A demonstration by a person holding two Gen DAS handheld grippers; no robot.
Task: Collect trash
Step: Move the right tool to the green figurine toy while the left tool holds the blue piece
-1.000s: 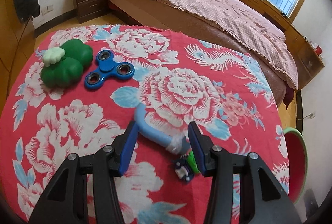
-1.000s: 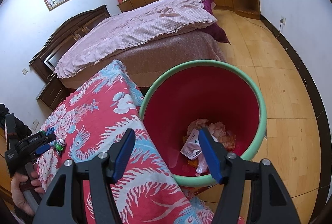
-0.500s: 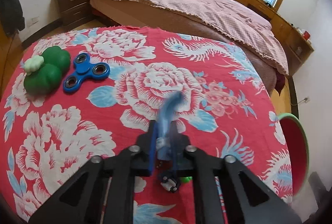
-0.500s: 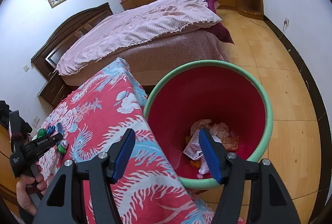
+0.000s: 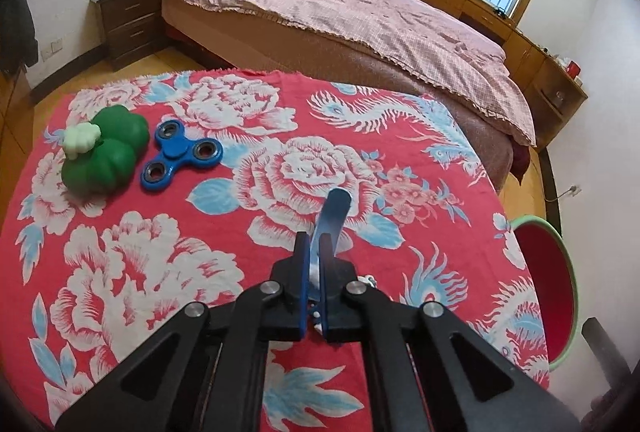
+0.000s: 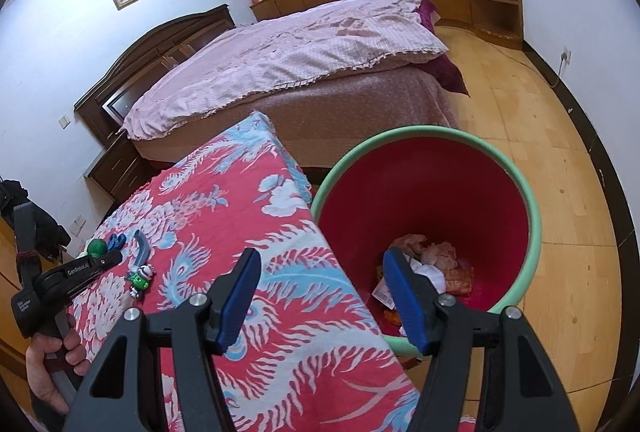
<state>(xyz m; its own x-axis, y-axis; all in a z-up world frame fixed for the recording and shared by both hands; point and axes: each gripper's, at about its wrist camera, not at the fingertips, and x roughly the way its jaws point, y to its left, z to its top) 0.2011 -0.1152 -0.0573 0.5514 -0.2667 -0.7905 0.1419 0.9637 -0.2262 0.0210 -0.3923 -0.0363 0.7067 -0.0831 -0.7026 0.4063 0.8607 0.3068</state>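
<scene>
Left tongs (image 5: 315,252) clamped on blue strip (image 5: 334,211), its lower end hidden between pads; right tongs (image 6: 320,296) gaping, empty; bin (image 6: 532,232) contents partly hidden.

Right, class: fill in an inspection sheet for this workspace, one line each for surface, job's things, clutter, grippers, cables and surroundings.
Surface: table under a red floral cloth.
Job's things: blue strip with a small toy figure at its end; red bin with rubbish inside, beside the table.
Clutter: green toy, blue fidget spinner.
Grippers: left gripper shut on the blue strip; right gripper open, empty.
Cables: one cord to a wall socket.
Surroundings: bed, nightstand, cabinets, window.
</scene>
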